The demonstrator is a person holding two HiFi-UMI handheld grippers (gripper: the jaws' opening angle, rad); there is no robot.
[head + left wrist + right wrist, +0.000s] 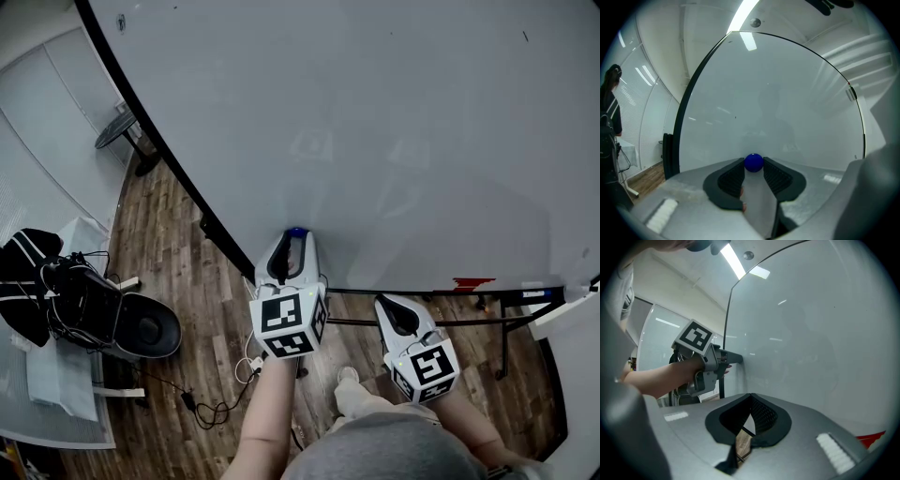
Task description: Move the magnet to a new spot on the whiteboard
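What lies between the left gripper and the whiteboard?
The blue magnet. The left gripper view shows it held at the left gripper's jaw tips, with the whiteboard behind it. The head view shows only a blue edge.

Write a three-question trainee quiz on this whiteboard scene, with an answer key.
1. Multiple choice: what sits between the jaws of the left gripper?
A) a red marker
B) a blue magnet
C) nothing
2. True or false: the whiteboard is covered in dense writing.
3. Short answer: are the jaws of the right gripper apart or together at the tips?
Key: 1 B; 2 false, it is almost bare; 3 together, with nothing between them.
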